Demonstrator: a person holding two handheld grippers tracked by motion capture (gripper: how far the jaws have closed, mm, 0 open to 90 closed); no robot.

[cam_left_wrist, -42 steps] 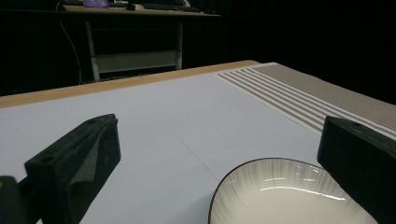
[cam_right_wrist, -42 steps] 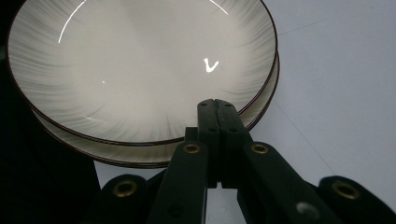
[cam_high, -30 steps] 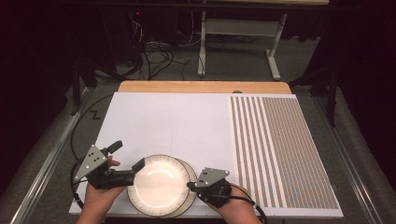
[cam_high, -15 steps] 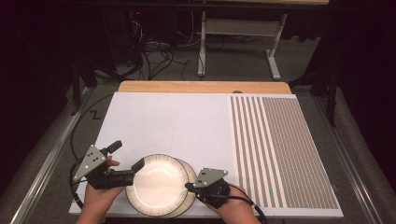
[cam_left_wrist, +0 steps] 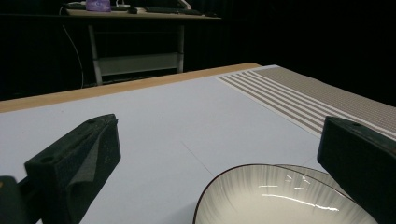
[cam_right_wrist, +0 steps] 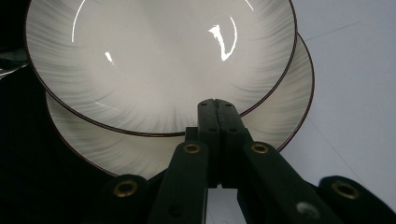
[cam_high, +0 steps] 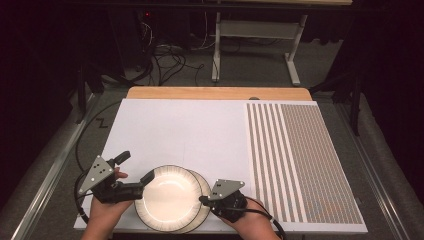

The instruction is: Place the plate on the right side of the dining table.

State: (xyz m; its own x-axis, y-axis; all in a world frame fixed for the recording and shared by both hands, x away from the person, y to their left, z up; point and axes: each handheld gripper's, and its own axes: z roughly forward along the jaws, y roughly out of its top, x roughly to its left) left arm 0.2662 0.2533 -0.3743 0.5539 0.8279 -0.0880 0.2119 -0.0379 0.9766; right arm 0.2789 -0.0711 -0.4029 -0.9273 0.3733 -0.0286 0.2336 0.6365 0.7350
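Observation:
Two white plates with grey-streaked, dark-edged rims lie stacked near the table's front edge. The upper plate (cam_high: 167,197) (cam_left_wrist: 280,200) (cam_right_wrist: 159,60) sits shifted left, so the lower plate (cam_high: 204,187) (cam_left_wrist: 322,175) (cam_right_wrist: 280,116) peeks out at the right. My left gripper (cam_high: 135,167) (cam_left_wrist: 217,135) is open at the upper plate's left rim, one jaw beside the rim and the other farther out over the mat. My right gripper (cam_high: 202,199) (cam_right_wrist: 217,105) is shut with nothing between its jaws. Its tip lies over the lower plate, at the upper plate's right rim.
A white mat (cam_high: 180,130) covers the table, with a grey striped and dotted section (cam_high: 300,155) on the right. A wooden strip (cam_high: 215,93) runs along the far edge. Beyond it stand a desk frame (cam_high: 250,35) and floor cables (cam_high: 165,55). The plates lie close to the front edge.

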